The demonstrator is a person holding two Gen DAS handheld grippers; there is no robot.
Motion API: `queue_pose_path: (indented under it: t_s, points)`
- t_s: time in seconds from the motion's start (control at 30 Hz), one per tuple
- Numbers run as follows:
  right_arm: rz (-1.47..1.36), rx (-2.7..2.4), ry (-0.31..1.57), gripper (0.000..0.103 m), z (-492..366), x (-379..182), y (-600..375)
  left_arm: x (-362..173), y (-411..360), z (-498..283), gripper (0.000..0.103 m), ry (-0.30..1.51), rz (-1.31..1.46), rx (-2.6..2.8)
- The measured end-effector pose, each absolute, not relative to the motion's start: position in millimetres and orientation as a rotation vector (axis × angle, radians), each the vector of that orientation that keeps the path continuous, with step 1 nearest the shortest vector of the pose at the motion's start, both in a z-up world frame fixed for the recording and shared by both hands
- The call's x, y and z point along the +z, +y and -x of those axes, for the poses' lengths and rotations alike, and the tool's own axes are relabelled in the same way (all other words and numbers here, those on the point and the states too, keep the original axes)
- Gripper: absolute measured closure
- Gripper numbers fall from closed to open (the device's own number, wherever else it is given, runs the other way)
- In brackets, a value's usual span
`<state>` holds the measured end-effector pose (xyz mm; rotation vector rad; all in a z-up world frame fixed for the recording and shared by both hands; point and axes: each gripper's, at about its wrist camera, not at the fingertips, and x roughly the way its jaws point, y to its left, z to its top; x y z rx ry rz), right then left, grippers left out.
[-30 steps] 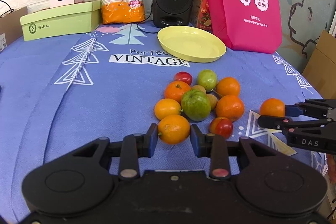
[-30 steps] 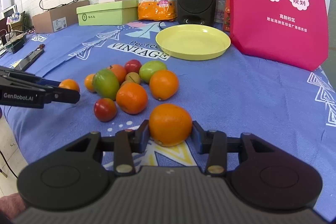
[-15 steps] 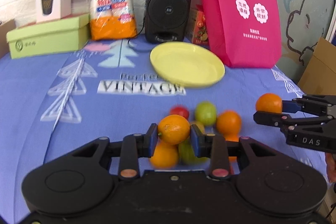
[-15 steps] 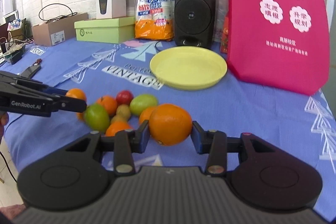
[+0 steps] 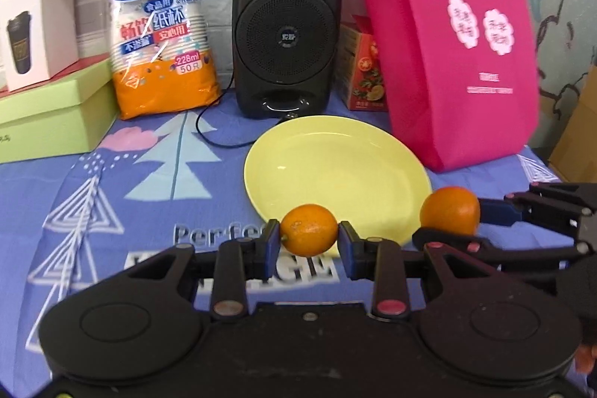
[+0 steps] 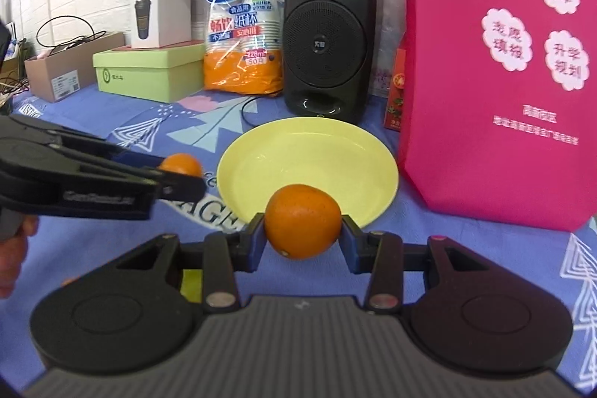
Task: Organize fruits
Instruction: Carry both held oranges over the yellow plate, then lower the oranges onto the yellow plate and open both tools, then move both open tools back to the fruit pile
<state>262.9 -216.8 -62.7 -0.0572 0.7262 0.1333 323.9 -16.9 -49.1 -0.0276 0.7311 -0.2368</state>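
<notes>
Blue printed tablecloth [image 5: 112,204] carried a yellow plate [image 5: 335,166]. Left gripper [image 5: 309,237] clamped a small orange [image 5: 309,230]; right gripper [image 6: 303,232] clamped a larger orange [image 6: 303,221], both near the plate's front rim.

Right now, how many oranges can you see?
2. One orange is clamped in the left gripper, one orange in the right gripper, both near the yellow plate. More fruit may be hidden below the grippers.
</notes>
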Motion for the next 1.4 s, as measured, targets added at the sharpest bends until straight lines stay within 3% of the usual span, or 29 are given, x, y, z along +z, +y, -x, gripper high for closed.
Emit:
queue_pose_path:
  t_s: [0.43,0.5,0.57,0.7,0.9,1.03,1.4]
  points:
    - [0.03,0.105,0.792,0.062,-317.0,-98.0,-226.4,-88.3,-28.2,-395.8,0.07,0.817,0.026,-0.223]
    - [0.029,0.109,0.8,0.062,-320.6,-101.4,-225.8,-88.2,-29.1,-394.5,0.065,0.813,0.018,-0.218]
    - [0.036,0.108,0.802,0.061,-321.2,-103.3,-224.1,-85.2,-28.6,-391.9,0.05,0.798,0.016,-0.211]
    - [0.049,0.1,0.766,0.05,-313.9,-96.1,-223.7,-72.5,-24.9,-378.1,0.046,0.765,-0.014,-0.201]
    - [0.016,0.082,0.713,0.05,-292.1,-73.7,-232.8,-49.7,-6.1,-344.6,0.045,0.724,0.001,-0.189]
    - [-0.014,0.082,0.673,0.05,-266.4,-57.6,-235.8,-36.9,9.2,-308.7,0.035,0.687,0.007,-0.165]
    - [-0.047,0.143,0.643,0.049,-177.8,-43.2,-216.9,-29.8,37.8,-191.2,0.035,0.647,0.046,-0.134]
